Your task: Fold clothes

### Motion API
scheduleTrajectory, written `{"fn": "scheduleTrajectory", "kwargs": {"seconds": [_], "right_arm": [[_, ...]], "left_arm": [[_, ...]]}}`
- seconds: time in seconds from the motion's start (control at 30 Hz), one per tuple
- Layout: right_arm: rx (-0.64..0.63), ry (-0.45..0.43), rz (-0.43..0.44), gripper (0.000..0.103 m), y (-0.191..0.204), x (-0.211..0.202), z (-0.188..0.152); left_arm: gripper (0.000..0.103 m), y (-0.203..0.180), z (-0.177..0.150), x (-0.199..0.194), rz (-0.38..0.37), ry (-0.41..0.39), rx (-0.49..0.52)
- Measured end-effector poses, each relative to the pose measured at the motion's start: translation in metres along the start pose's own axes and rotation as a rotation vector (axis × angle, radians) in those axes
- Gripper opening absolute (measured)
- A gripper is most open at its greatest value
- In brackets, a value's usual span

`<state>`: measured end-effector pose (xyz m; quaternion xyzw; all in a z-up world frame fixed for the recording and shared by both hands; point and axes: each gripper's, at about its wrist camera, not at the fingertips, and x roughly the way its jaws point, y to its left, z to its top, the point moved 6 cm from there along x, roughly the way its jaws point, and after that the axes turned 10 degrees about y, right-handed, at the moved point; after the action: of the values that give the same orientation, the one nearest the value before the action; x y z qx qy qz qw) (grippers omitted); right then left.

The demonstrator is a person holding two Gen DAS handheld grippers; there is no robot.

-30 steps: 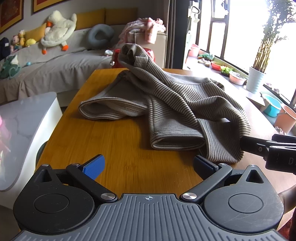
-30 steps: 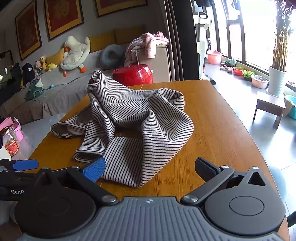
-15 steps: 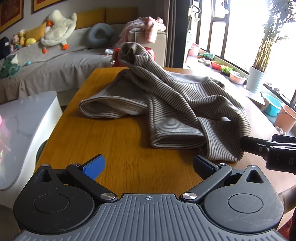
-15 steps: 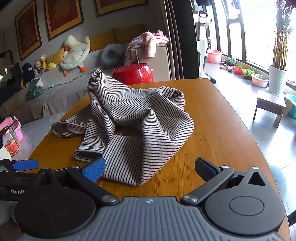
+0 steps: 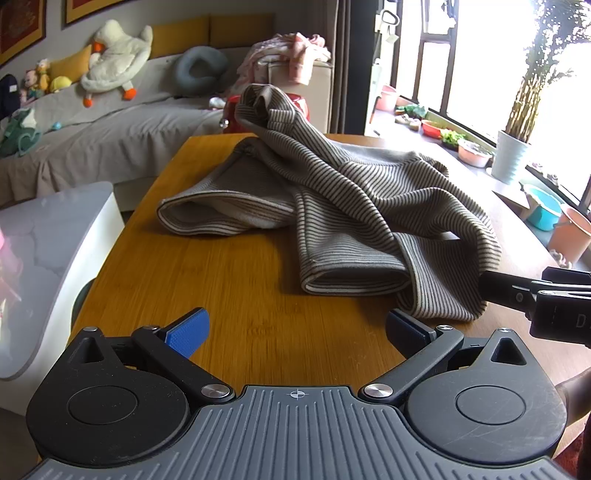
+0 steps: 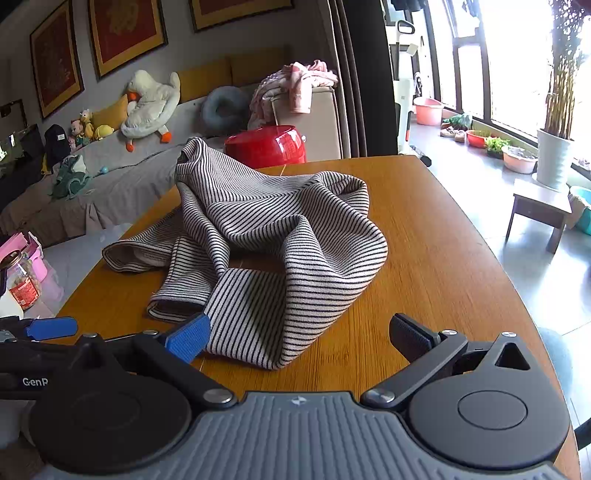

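Nothing has shifted over the last second — the striped garment (image 6: pixel 273 251) is left crumpled mid-tabletop, both the left gripper (image 5: pixel 295 328) and right gripper (image 6: pixel 299 332) held spread and empty at the near edge — folding is not yet begun.

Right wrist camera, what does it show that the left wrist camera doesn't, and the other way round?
Only the right wrist view shows the glass jar at the left edge, the small wooden stool and the framed pictures in full. Only the left wrist view shows the white side table and the orange bucket. Both show the striped garment crumpled on the wooden table, the red pot, the plush duck, and both open grippers, left and right.
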<state>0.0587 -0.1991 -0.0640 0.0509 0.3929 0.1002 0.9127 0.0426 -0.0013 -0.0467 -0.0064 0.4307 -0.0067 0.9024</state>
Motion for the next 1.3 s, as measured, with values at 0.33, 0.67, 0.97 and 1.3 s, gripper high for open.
{"fn": "scheduleTrajectory", "kwargs": {"seconds": [0.33, 0.67, 0.97, 1.3], "right_arm": [[-0.001, -0.001, -0.001, 0.103, 0.0005, 0.0001, -0.0001], [-0.003, 0.001, 0.001, 0.103, 0.0006, 0.0, -0.0023], [-0.007, 0.01, 0.003, 0.103, 0.0013, 0.0008, -0.0042], [-0.02, 0.011, 0.003, 0.103, 0.0048, 0.0002, -0.0039]], "left_arm": [[0.103, -0.0013, -0.0002, 0.0001, 0.001, -0.001, 0.0], [0.103, -0.0011, 0.001, 0.0009, 0.001, -0.001, -0.001], [0.103, -0.0006, 0.0013, 0.0022, 0.002, 0.002, -0.003], [0.103, 0.0026, 0.0028, 0.0023, 0.01, 0.001, -0.014]]}}
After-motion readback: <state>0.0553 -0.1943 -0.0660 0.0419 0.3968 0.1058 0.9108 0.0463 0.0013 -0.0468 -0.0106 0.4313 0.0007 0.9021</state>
